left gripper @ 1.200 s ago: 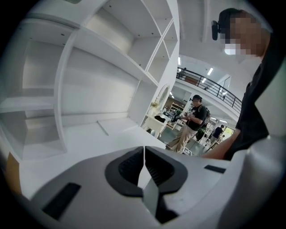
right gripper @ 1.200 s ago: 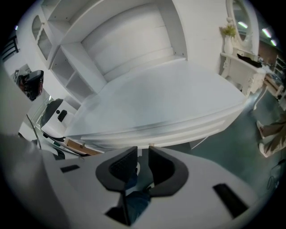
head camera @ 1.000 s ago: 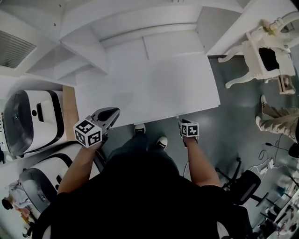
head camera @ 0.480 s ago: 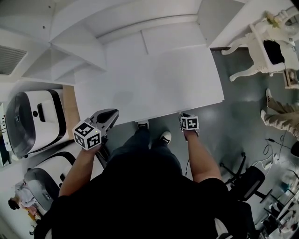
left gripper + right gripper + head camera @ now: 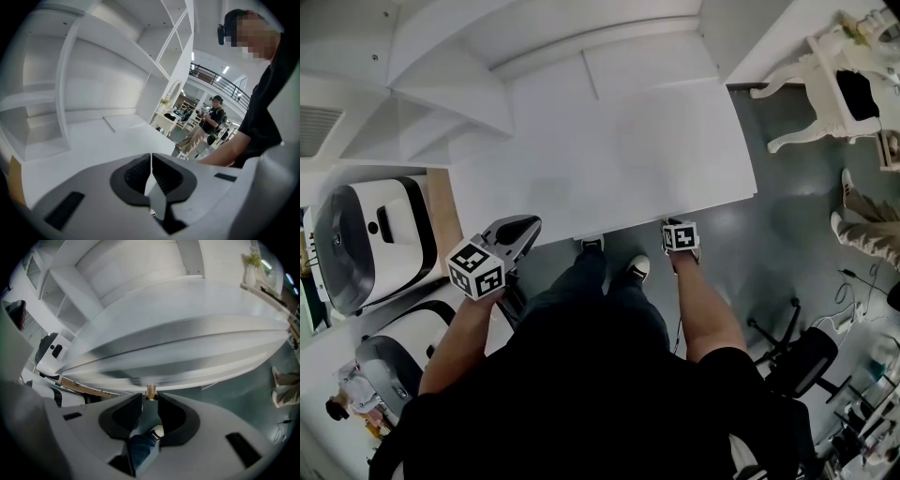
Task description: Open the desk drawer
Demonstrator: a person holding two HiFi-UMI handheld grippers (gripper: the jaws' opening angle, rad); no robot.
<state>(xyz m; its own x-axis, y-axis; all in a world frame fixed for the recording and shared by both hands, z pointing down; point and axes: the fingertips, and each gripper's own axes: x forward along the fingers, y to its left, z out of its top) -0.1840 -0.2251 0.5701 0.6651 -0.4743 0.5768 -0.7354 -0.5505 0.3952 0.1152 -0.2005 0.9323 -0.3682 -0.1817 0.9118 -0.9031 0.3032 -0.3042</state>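
The white desk (image 5: 609,159) fills the middle of the head view. In the right gripper view its drawer front (image 5: 187,352) curves across above the jaws, with a small brass knob (image 5: 151,392) on its lower edge. My right gripper (image 5: 150,398) points steeply down at the desk's front edge (image 5: 673,228). Its jaws stand apart with the knob right at their tips, and the pads do not visibly press on it. My left gripper (image 5: 523,228) hangs over the desk's front left corner. Its jaws (image 5: 151,157) are shut, their pads meeting at the tips, on nothing.
White shelving (image 5: 450,84) rises behind the desk. Two white machines (image 5: 366,239) stand at the left. A white ornate chair (image 5: 839,84), another person's legs (image 5: 872,225) and a black office chair (image 5: 797,361) are at the right. My shoes (image 5: 636,269) stand just in front of the desk.
My right gripper has sunk a little at the desk's front edge. The left gripper has stayed where it was.
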